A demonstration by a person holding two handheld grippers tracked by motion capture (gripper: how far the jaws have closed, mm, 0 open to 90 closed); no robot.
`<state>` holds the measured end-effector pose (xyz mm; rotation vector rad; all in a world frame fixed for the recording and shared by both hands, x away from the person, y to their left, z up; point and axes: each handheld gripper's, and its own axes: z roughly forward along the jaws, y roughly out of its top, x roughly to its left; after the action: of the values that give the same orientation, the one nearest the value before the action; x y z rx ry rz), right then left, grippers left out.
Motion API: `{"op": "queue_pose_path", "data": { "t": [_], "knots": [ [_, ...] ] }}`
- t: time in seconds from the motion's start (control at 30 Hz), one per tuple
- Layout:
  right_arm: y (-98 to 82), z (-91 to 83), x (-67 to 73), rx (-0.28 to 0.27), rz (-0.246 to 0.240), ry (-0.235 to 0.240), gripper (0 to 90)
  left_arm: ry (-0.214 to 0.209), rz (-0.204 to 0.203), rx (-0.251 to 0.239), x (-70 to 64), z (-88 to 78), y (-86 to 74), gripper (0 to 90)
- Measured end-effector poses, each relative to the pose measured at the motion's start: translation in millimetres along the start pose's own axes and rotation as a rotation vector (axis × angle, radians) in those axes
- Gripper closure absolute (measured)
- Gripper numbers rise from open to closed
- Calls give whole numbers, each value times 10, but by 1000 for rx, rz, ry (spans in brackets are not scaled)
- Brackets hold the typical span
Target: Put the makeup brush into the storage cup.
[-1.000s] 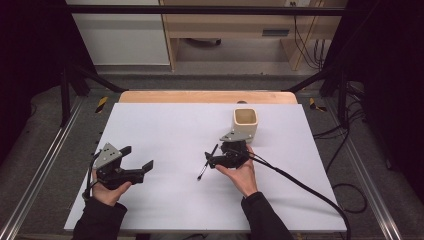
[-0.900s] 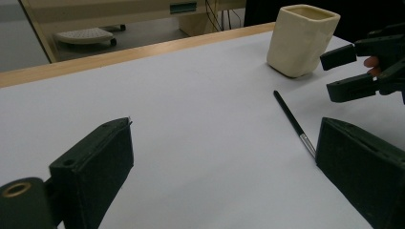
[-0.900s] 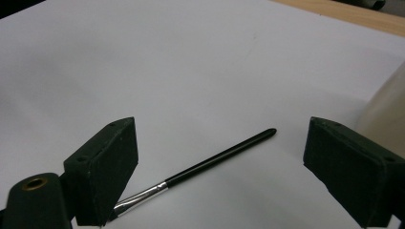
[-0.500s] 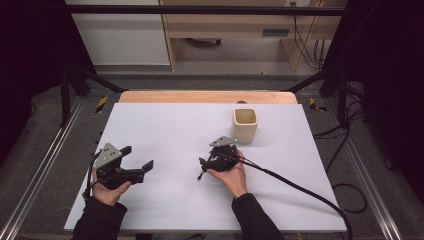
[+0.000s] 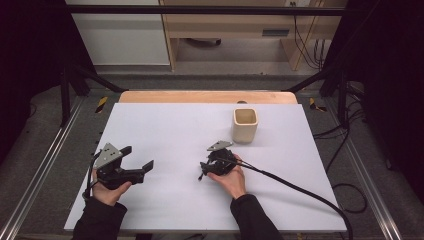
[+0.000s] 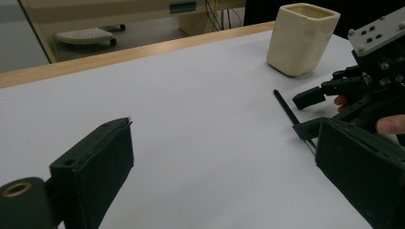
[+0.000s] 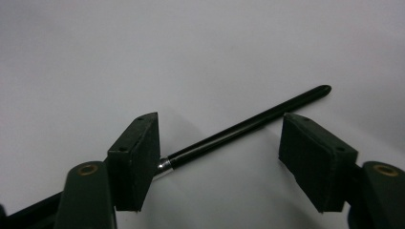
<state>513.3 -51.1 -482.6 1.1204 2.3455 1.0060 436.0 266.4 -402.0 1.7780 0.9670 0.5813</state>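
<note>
The black pen (image 7: 248,125) lies flat on the white tabletop (image 5: 165,125) near its middle. The left gripper (image 5: 136,164) rests idle toward the left edge, jaws open and empty. The right gripper (image 5: 204,169) straddles the pen, its jaws just closing but not yet pressing, likely to lift it toward the cream cup (image 5: 245,125) near the far edge.

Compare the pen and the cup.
The pen is black, thin and lies flat on the table; the cup is cream, squarish, stands upright and is open-topped. The pen lies between the right hand-held gripper's jaws; the cup stands free. Both rest on the table.
</note>
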Motion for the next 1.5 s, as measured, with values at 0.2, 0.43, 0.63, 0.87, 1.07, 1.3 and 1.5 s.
{"op": "queue_pose_path", "data": {
  "t": [0.2, 0.43, 0.63, 0.87, 1.07, 1.3, 1.5],
  "knots": [
    [-2, -13, 5, 10, -13, 11, 419, 0, 0, 0, 3, -2, -2, 54],
    [-2, -49, 9, 23, -34, 20, 538, 1, 10, 1, -6, -4, 0, 54],
    [5, -73, 11, 41, -34, 23, 606, 2, 11, -3, -4, -14, 6, 54],
    [8, -103, 12, 56, -57, 18, 660, 3, 14, -3, -7, -18, 9, 54],
    [8, -115, 2, 69, -46, 13, 675, 2, 14, -1, -10, -19, 8, 54],
    [-1, -129, 1, 74, -37, 2, 704, 2, 14, -1, -15, -15, 7, 54],
    [-2, -160, -12, 95, -29, -14, 736, 2, 15, -1, -17, -16, 7, 54]
  ]
}}
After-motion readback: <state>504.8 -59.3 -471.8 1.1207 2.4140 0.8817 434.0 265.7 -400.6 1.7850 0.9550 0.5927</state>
